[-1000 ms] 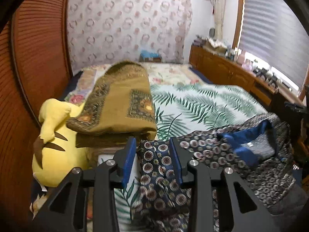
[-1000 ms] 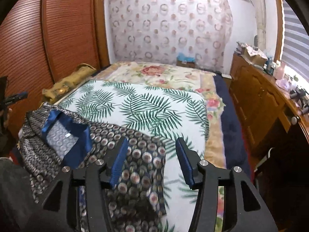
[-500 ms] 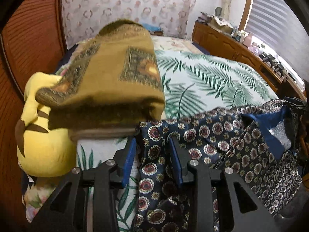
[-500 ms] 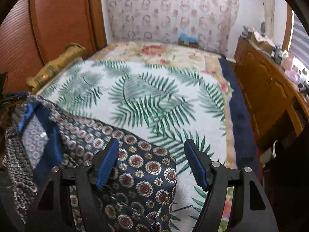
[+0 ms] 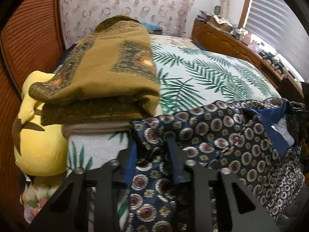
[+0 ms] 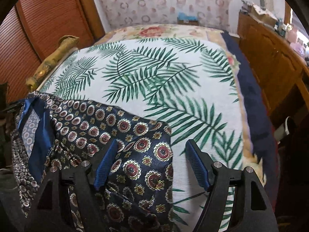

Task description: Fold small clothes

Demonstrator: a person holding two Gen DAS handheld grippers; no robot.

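Jaws of the left gripper [image 5: 151, 150] are closing on the patterned shirt's [image 5: 222, 135] 9 o'clock corner to anchor it, while the right gripper [image 6: 151, 162], released and widening, straddles the 3 o'clock corner.

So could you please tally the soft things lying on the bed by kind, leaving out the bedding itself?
Patterned garment: 1
Folded blanket: 1
Yellow plush toy: 1
Total: 3
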